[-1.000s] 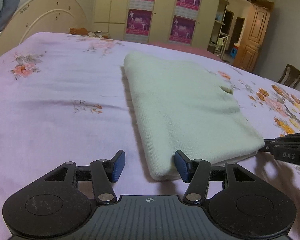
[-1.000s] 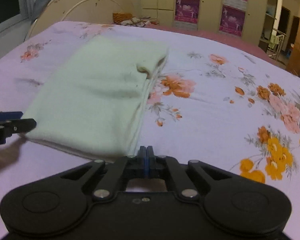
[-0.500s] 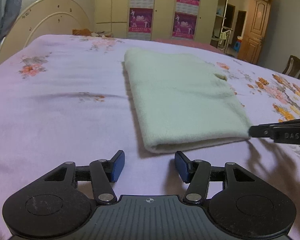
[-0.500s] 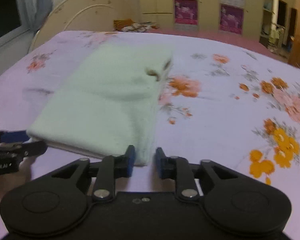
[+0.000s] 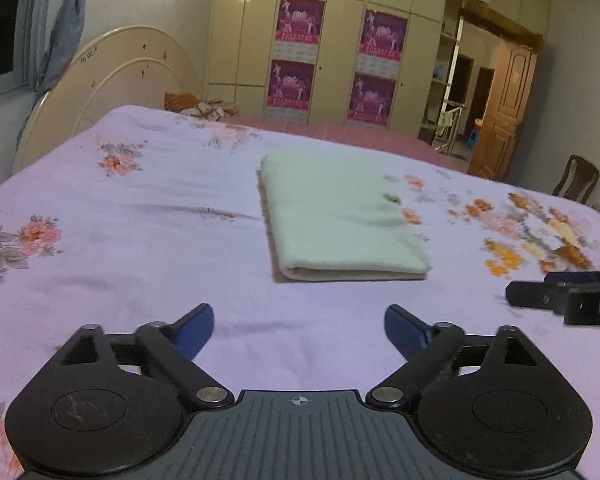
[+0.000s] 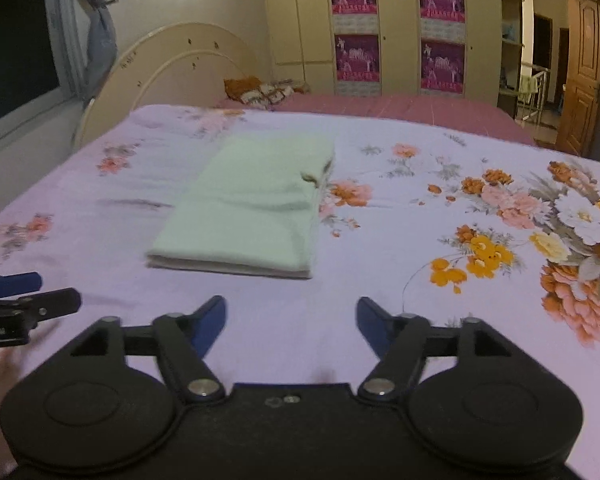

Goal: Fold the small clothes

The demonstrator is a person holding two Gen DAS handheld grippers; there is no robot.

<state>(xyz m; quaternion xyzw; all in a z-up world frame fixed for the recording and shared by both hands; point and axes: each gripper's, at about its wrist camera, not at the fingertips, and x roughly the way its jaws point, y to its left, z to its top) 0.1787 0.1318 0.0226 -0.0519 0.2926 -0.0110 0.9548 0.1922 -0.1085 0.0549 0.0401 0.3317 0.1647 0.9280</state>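
Lying folded into a flat rectangle, the pale green cloth [image 5: 340,220] sits on the flowered bedsheet [image 5: 140,240] in the middle of both views, its doubled edge facing the cameras. At the bottom of the left wrist view the left gripper [image 5: 299,330] has its jaws opening, spread wide with only bare sheet between them, well short of the cloth. At the bottom of the right wrist view the right gripper [image 6: 291,320] also has its jaws opening, nothing between them, the cloth [image 6: 252,204] lying just beyond in the centre. Each tool shows at the other view's edge, low and beside the cloth. Across the upper frame stands a wardrobe [image 5: 340,40] with its doors closed, so its contents cannot be seen; purple posters [image 6: 356,24] hang on it.
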